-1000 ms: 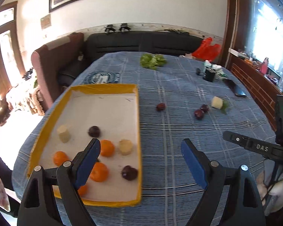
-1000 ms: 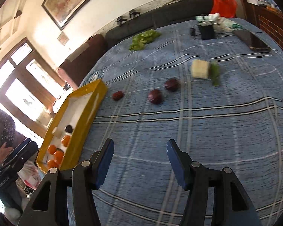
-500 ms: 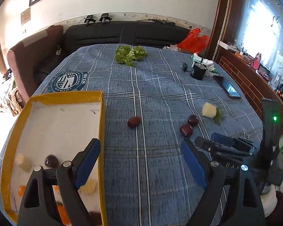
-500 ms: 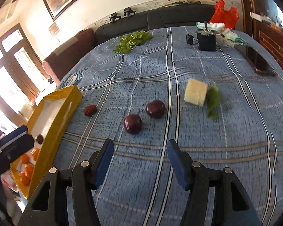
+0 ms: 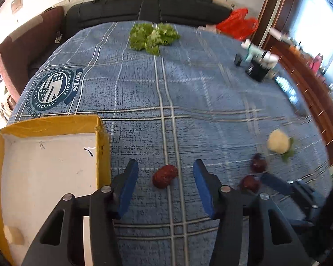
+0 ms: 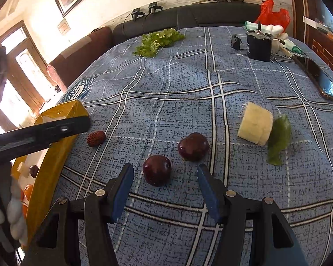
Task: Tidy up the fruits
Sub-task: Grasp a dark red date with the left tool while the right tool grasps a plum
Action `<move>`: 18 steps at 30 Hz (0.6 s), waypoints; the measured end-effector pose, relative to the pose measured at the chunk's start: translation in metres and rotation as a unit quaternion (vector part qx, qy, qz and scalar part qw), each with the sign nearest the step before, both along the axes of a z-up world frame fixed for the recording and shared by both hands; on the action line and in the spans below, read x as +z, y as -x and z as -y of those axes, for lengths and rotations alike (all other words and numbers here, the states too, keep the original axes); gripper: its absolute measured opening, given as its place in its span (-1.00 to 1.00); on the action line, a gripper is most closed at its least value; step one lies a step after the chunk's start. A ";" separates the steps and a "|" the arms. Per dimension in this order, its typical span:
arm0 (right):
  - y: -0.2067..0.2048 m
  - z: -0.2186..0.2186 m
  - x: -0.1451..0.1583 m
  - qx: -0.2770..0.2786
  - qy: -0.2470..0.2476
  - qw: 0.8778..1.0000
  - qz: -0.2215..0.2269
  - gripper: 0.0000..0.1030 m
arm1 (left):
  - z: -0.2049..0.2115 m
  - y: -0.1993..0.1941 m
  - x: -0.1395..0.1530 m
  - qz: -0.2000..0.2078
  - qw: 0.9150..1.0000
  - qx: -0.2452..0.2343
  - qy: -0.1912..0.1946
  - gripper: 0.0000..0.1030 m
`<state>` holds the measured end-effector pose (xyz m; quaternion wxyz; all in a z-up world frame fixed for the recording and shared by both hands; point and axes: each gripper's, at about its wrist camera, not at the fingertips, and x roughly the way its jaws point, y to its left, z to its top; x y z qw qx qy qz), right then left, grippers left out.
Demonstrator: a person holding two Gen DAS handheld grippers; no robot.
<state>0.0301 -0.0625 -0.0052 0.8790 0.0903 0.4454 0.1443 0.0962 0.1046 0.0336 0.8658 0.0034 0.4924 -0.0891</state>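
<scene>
On a blue plaid bench, the left claw point(image 5: 164, 177) gapes wide around a wrinkled red date point(image 5: 165, 175), beside the yellow tray point(image 5: 103, 146). The right claw point(image 6: 165, 177) gapes around a dark plum point(image 6: 157, 169), untouched.

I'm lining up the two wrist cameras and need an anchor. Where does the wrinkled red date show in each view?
Left wrist: the red date lies low in the centre, between the open fingers of the left gripper, just right of the yellow tray.
Right wrist: the date sits at mid-left, beside the tray's corner, well left of the right gripper.
Shared landmark: the lettuce at the table's far end.
</scene>
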 end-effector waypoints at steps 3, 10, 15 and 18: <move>-0.001 -0.004 0.000 0.005 0.006 1.000 0.002 0.24 | 0.006 -0.005 -0.011 -0.013 1.000 -0.011 -0.025 -0.18; -0.003 -0.008 0.000 0.007 0.015 1.000 0.008 0.03 | 0.015 -0.009 -0.026 -0.035 0.997 -0.022 -0.059 -0.63; -0.004 -0.009 -0.002 0.010 0.015 1.000 0.008 -0.30 | 0.019 -0.003 -0.026 -0.030 0.997 -0.025 -0.066 -0.63; -0.004 -0.008 -0.002 0.011 0.012 1.000 0.009 -0.33 | 0.021 0.000 -0.026 -0.028 0.997 -0.025 -0.064 -0.63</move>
